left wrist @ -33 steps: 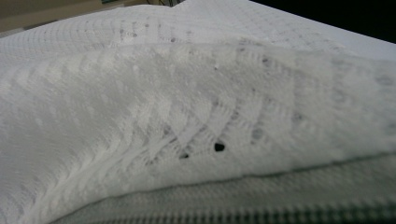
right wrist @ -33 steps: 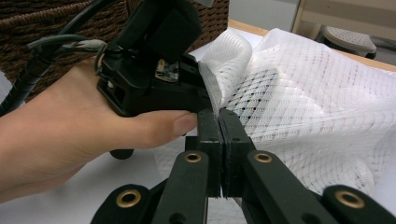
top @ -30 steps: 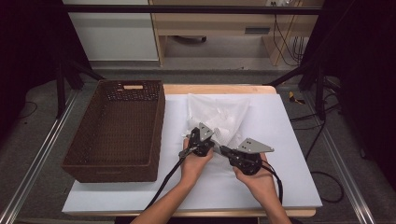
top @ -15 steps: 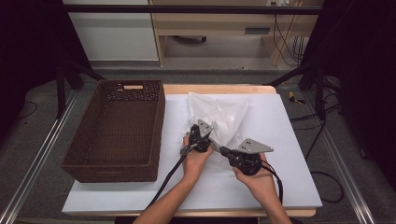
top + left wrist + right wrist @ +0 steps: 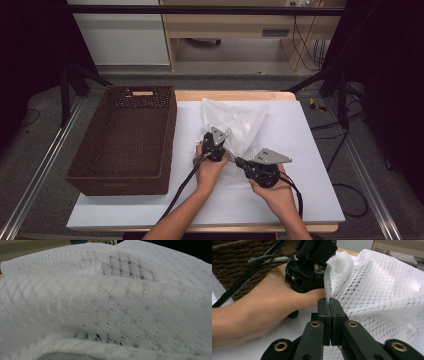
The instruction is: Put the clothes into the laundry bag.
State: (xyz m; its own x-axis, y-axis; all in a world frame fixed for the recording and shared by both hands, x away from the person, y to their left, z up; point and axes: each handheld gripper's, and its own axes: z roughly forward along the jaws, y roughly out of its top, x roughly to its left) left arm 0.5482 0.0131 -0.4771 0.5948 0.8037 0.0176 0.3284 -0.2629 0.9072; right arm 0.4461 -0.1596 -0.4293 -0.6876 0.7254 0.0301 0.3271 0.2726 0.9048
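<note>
On white cloth (image 5: 240, 125), both claws stay clamped.

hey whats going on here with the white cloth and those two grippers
A person at a table holds a black two-jaw gripper in each hand and works on a white open-knit mesh cloth lying crumpled on the white table top. The right gripper is shut on an edge of the cloth. The left gripper sits right beside it at the same near edge, with the fabric draped close over its camera. A dark brown woven basket stands to the left, apart from the cloth.
</note>
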